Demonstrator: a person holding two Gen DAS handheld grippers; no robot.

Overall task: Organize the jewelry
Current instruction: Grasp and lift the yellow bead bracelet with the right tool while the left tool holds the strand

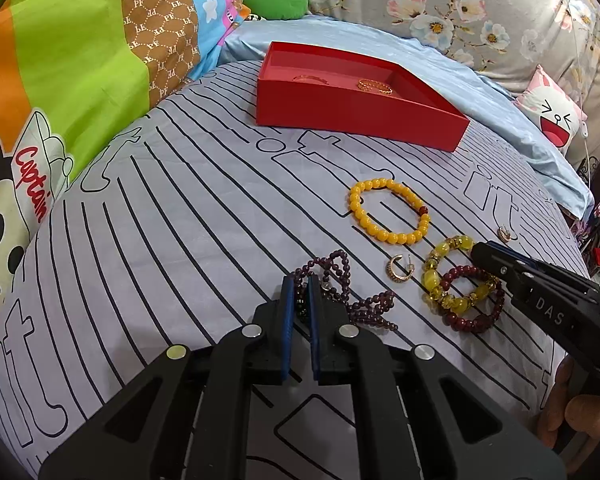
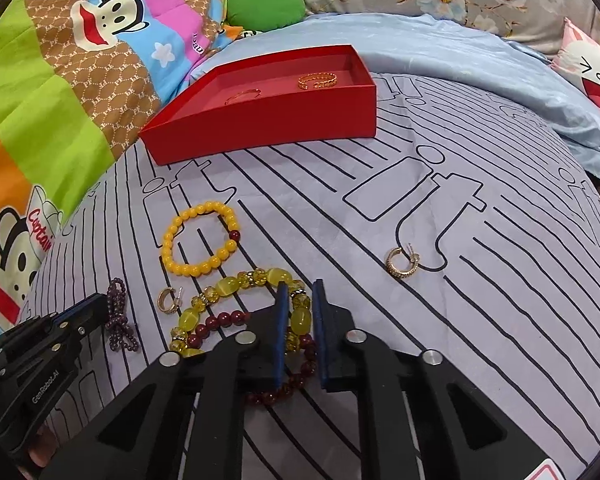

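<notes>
Two gold bangles (image 2: pixel 317 80) lie apart inside the red tray (image 1: pixel 352 110) at the far side of the striped bedspread (image 1: pixel 180 220), cartoon quilt (image 1: pixel 60 80) heaped to its left and a blue sheet (image 2: pixel 460 48) behind. Between tray and grippers I see a yellow bead bracelet (image 1: pixel 388 210), lying flat and alone. One gold hoop earring (image 1: pixel 400 268) sits just beside the chunky yellow-stone bracelet (image 2: pixel 236 284), which overlaps a dark red bead bracelet (image 1: pixel 476 304); a second earring (image 2: pixel 402 264) lies well apart on my right. My left gripper (image 1: pixel 299 292) has its blue pads drawn narrow around a tangled purple bead strand (image 1: pixel 340 288), beads between them, and I read it as pinching. My right gripper (image 2: pixel 300 296) stands with fingers partly spread, straddling the yellow-stone and red bracelets, not clamped.
</notes>
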